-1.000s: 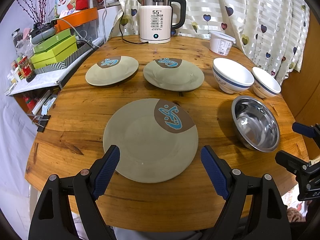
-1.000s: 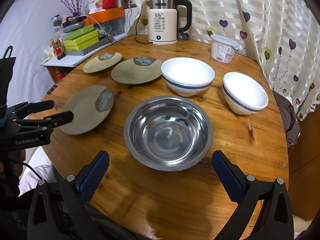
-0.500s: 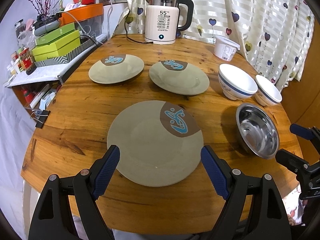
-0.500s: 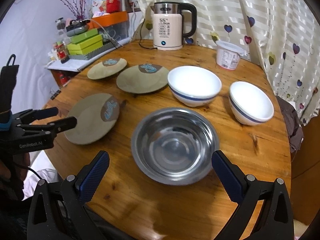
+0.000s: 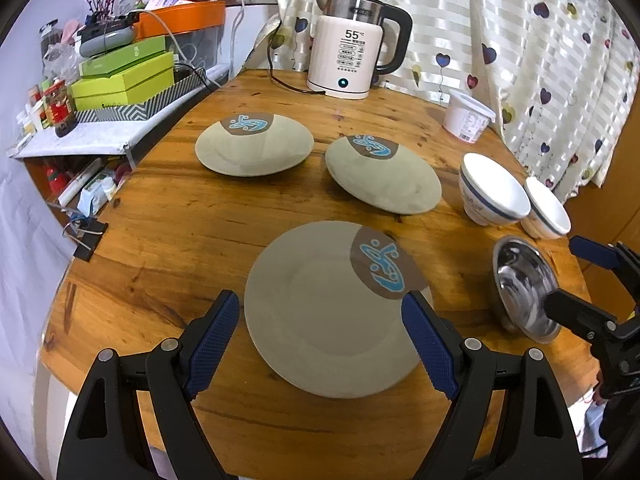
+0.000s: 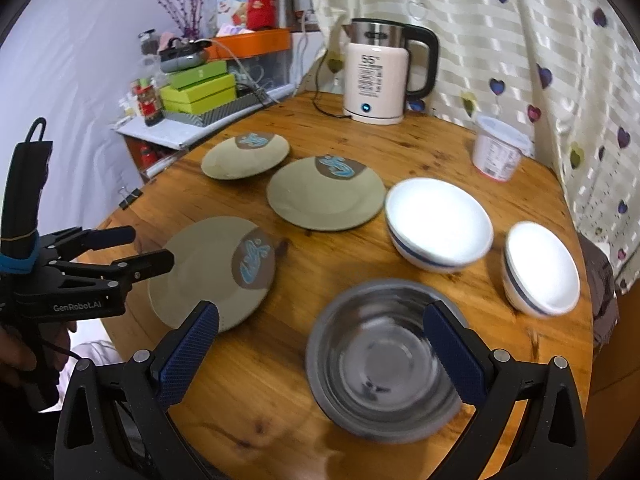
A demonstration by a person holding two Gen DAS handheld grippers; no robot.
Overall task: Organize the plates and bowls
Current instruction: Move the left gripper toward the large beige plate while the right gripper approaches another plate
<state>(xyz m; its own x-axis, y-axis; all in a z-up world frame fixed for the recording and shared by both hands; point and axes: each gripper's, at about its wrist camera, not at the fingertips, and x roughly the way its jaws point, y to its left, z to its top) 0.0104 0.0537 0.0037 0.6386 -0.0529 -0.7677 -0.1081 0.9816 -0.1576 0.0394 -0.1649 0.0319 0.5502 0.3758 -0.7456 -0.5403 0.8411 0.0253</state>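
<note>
On the round wooden bench (image 5: 168,216), the left gripper (image 5: 320,340) spreads wide around the near-edge beige plate with a blue motif (image 5: 328,320); the right gripper (image 6: 320,356) gapes over the stainless steel bowl (image 6: 384,364), near two white bowls (image 6: 440,220).

Indoor light is even and shadows are soft. My right view has motion blur on the steel bowl (image 6: 384,360); white bowls (image 6: 438,222) are blown out. Fisheye bends the edges.

3 plates (image 5: 336,312) left, 3 bowls (image 6: 380,360) right, kettle (image 5: 352,48) behind.
</note>
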